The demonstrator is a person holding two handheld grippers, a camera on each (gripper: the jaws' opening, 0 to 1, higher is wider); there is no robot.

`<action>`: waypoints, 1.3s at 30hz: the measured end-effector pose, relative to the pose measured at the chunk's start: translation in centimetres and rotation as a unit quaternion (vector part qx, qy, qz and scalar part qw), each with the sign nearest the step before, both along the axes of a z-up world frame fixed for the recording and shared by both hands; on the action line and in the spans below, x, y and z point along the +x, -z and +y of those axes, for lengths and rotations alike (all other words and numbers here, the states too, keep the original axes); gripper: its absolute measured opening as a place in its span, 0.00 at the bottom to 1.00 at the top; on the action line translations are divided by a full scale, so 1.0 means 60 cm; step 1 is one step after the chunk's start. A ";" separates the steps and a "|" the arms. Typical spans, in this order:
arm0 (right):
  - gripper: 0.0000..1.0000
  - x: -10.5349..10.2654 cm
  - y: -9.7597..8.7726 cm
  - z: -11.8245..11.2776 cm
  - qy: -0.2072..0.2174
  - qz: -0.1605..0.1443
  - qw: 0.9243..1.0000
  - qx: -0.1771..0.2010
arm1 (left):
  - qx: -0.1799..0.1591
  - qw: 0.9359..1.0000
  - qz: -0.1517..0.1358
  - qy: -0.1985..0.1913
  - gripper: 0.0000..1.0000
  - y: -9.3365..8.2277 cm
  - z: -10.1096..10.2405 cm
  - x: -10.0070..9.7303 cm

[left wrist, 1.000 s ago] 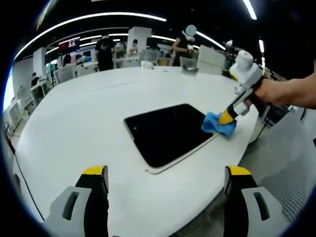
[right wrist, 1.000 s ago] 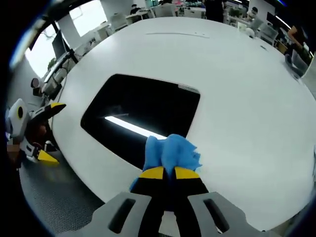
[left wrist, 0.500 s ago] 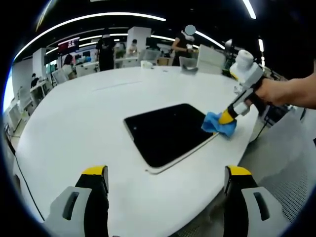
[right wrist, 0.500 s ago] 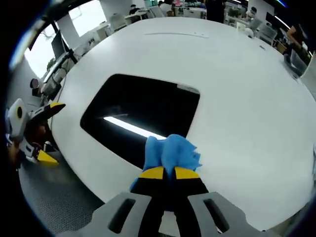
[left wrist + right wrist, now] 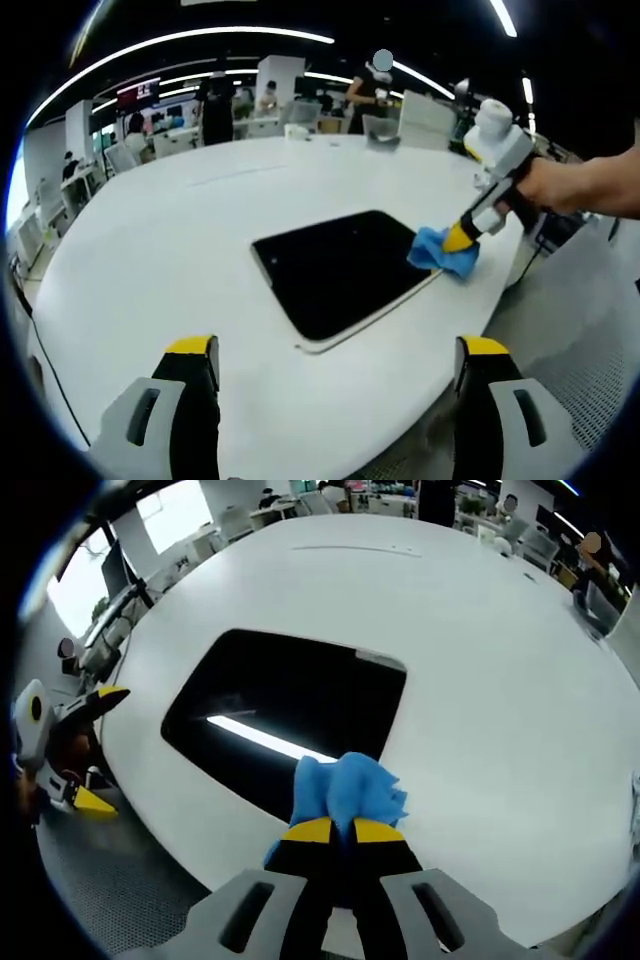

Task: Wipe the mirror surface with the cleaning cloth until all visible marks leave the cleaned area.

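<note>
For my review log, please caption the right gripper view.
Right claw holds the blue cloth at the mirror's edge on the white table.

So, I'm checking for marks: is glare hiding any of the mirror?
Right gripper view: a bright ceiling-light streak crosses the mirror just ahead of the blue cloth, masking that strip. Left gripper view: the mirror reads uniformly dark, without glare; fisheye bends the table edges.
</note>
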State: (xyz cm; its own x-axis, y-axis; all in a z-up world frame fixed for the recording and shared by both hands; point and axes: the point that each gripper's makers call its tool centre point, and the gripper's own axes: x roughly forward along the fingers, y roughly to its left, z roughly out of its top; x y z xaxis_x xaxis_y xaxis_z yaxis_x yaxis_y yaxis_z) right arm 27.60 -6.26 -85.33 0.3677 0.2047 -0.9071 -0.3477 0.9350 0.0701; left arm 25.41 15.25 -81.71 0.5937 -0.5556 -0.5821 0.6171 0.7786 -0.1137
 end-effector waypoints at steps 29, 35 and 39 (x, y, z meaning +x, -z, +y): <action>0.00 -0.002 0.000 0.048 -0.003 0.007 1.000 0.008 | -0.012 1.000 -0.005 -0.005 0.99 -0.006 -0.001 0.003; 0.00 -0.002 0.000 0.057 -0.003 0.008 1.000 0.009 | -0.016 1.000 -0.003 -0.008 0.99 -0.007 -0.001 0.003; 0.00 -0.002 0.000 0.064 -0.005 0.008 1.000 0.010 | -0.018 1.000 -0.003 -0.008 0.99 -0.007 -0.001 0.002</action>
